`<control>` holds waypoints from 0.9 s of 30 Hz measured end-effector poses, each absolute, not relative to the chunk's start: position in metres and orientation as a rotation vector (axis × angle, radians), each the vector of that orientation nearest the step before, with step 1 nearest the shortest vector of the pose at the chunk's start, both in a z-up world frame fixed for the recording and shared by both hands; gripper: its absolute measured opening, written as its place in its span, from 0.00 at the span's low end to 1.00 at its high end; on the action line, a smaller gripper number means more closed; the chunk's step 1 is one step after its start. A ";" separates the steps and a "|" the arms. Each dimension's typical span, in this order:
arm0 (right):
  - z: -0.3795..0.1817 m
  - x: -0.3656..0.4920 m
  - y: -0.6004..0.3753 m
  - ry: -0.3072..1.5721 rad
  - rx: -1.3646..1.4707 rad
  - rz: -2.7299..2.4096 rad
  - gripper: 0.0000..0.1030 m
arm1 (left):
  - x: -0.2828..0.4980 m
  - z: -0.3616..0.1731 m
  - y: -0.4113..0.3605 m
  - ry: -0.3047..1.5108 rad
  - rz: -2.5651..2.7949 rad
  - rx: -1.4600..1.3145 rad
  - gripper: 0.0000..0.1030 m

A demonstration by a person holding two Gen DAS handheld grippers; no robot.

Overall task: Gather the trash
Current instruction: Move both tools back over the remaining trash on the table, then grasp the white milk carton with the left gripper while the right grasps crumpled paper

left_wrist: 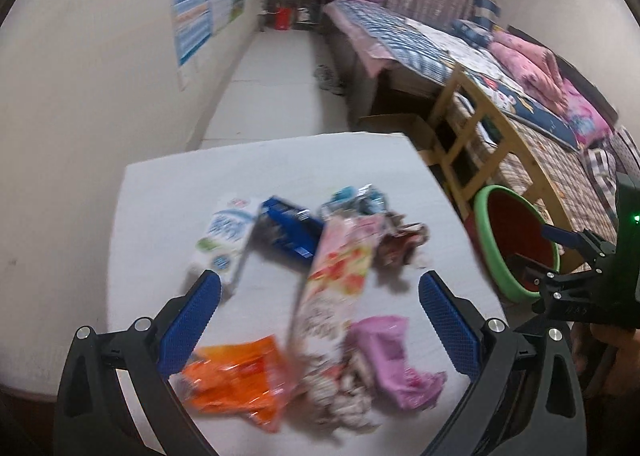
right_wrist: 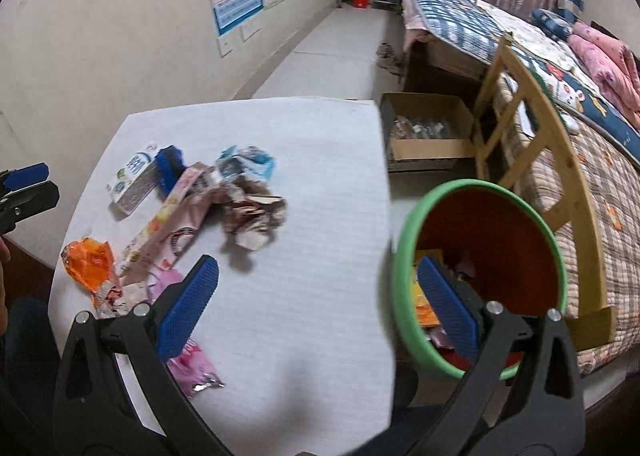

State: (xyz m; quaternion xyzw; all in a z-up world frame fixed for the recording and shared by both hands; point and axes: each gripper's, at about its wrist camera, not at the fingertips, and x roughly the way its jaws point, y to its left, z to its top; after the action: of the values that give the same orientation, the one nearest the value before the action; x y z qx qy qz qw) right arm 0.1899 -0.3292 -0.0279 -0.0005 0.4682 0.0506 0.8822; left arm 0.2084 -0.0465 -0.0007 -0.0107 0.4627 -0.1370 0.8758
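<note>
On the counter [right_wrist: 304, 160] most wrappers [right_wrist: 252, 212] remain; a few lie in the bin [right_wrist: 404, 256]. Left gripper [left_wrist: 320, 320] and right gripper [right_wrist: 320, 300] fingers spread, empty

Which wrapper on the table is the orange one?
The orange wrapper lying at the table's near-left corner, just ahead of the left claw; its neighbours are pink, blue or brown.
</note>
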 end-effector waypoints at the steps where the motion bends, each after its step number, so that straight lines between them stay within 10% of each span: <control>1: -0.028 0.191 -0.322 0.976 -0.005 0.114 0.95 | 0.207 -0.001 -0.040 0.966 -0.279 -0.031 0.92; 27: -0.063 0.238 -0.257 1.051 -0.077 0.130 0.95 | 0.241 -0.056 0.039 1.048 -0.218 -0.071 0.92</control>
State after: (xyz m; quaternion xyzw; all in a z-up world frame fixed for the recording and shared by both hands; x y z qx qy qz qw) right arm 0.2375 -0.2568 -0.0631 -0.0368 0.5010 0.0618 0.8624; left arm 0.2411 0.0389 -0.0564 -0.0340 0.4991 -0.1041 0.8596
